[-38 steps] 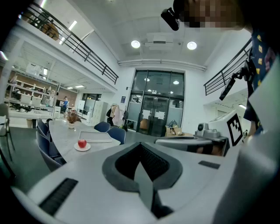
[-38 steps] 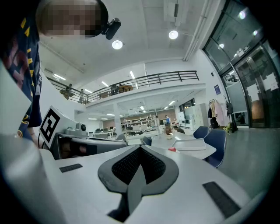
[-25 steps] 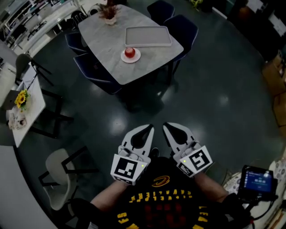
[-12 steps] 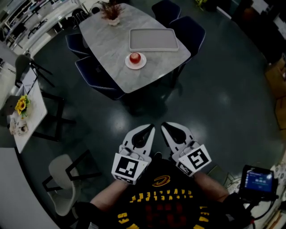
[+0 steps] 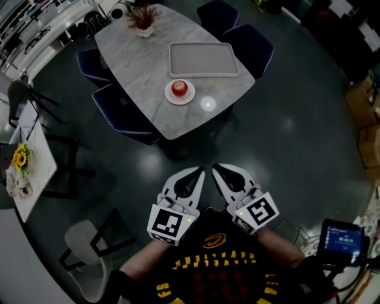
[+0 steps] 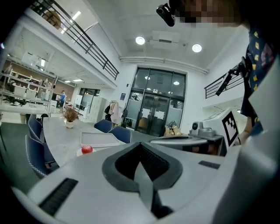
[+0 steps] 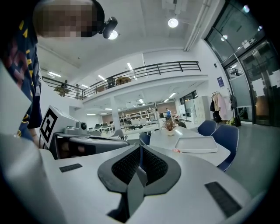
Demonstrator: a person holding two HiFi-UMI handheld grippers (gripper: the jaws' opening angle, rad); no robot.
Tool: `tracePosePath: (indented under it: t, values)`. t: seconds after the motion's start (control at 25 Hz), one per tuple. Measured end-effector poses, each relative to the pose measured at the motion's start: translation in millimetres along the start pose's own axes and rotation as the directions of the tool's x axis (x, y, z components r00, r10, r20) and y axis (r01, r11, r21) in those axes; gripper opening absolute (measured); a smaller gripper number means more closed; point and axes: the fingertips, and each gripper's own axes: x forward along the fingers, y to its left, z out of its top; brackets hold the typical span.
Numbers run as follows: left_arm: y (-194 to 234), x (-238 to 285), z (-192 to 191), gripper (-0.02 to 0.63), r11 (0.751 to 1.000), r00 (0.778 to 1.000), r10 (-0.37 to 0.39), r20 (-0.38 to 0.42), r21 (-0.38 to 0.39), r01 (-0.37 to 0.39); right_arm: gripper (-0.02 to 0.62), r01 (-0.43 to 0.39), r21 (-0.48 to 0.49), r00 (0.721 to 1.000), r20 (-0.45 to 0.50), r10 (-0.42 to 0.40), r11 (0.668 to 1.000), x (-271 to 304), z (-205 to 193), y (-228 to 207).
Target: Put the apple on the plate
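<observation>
A red apple (image 5: 179, 88) sits on a small white plate (image 5: 180, 97) near the front edge of a grey marble table (image 5: 136, 59), far ahead of me. In the left gripper view the apple (image 6: 87, 149) shows small at the table's near side; in the right gripper view it is a faint red spot (image 7: 176, 150). My left gripper (image 5: 198, 173) and right gripper (image 5: 217, 170) are held close to my body, side by side, well short of the table. Both are shut with nothing in them, as the left gripper (image 6: 140, 152) and right gripper (image 7: 139, 158) show in their own views.
A grey tray (image 5: 203, 59) lies behind the plate, and a potted plant (image 5: 142, 18) stands at the table's far end. Blue chairs (image 5: 124, 116) surround the table. A side table with yellow flowers (image 5: 21, 159) is at left, a white chair (image 5: 83, 252) lower left, a screen device (image 5: 343, 240) lower right.
The table with the apple and plate has come lower and nearer in the head view. Both grippers keep the same shut pose in front of my body.
</observation>
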Motion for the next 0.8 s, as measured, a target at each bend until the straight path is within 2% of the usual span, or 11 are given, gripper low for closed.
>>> tracePosePath:
  t: [0.2,0.36,0.68,0.8]
  values:
    - [27.2,0.1,5.6,0.002,1.000,1.000,-0.016,0.011,-0.021,0.017,0.006,-0.039,-0.006,0.999,0.011,0.039,0.999,25.4,9.6,10.9]
    - [45.3,-2.9,12.6,0.002,1.000,0.999,-0.016,0.029,-0.023,0.016,0.006,-0.040,0.022,0.999,-0.015,0.040,0.999,45.5,8.8,15.3]
    - [63.1,-1.9,18.5,0.002,1.000,0.999,-0.015,0.048,-0.025,0.017,0.006,-0.033,-0.013,0.999,-0.033,0.033,0.999,65.4,13.8,16.9]
    - [66.7,-2.3,22.1,0.002,1.000,0.998,-0.014,0.063,-0.024,0.016,0.007,-0.033,0.001,0.998,-0.045,0.033,0.999,70.0,12.7,15.9]
